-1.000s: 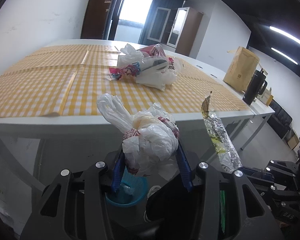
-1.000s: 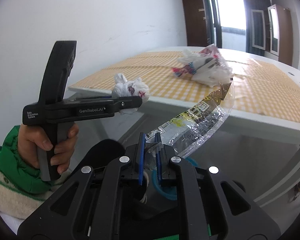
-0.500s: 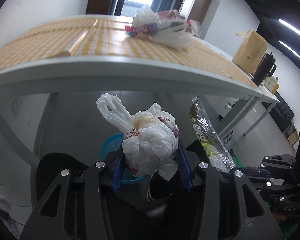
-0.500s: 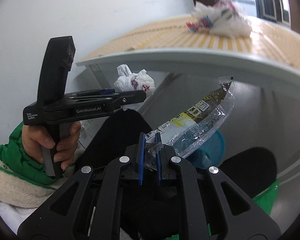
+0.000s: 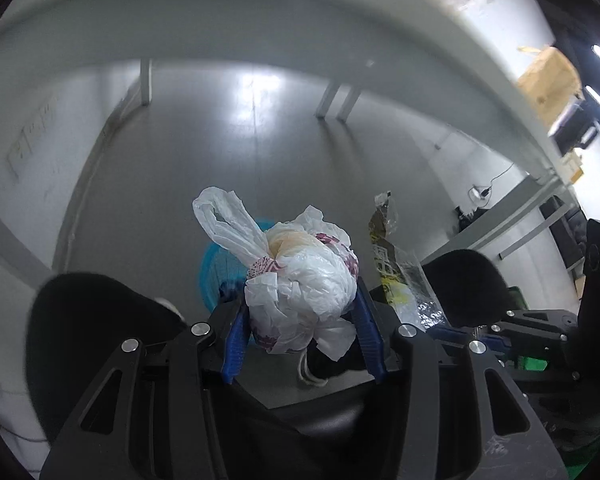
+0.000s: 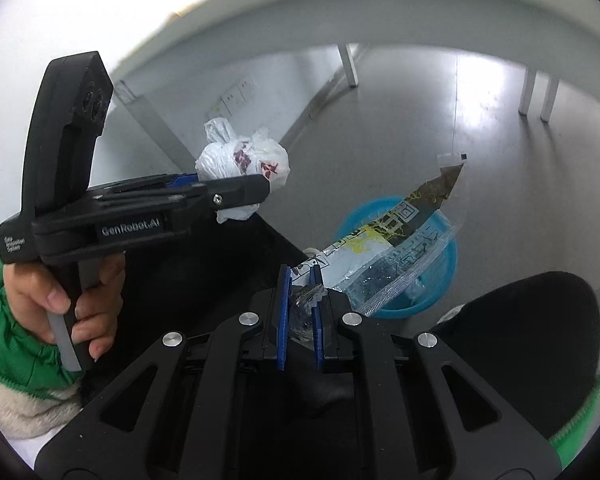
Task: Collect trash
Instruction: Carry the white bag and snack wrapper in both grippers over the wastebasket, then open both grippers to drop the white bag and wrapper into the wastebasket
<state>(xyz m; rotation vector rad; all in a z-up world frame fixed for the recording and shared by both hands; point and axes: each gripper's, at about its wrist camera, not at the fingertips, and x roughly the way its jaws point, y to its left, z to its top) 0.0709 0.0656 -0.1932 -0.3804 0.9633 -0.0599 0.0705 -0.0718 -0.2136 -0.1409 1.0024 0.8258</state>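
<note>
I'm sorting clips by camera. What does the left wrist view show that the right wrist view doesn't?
Only left wrist: a brown paper bag on the table.
Only right wrist: the hand and green sleeve working the left gripper.
Both: the balled plastic bag in the left gripper, the foil wrapper in the right gripper, and the blue bin.

Each camera sits on its gripper, just behind the fingers, and looks forward and steeply down along them, from below the table edge [image 5: 260,32] toward the grey floor [image 5: 236,160].

The left wrist view has the left gripper [image 5: 302,316] close in the foreground.

The right wrist view has the right gripper [image 6: 300,300] equally close.

Both views share the blue bin [image 6: 432,280], the floor and the table legs [image 6: 538,92].

The right view also shows the left gripper from its side.
</note>
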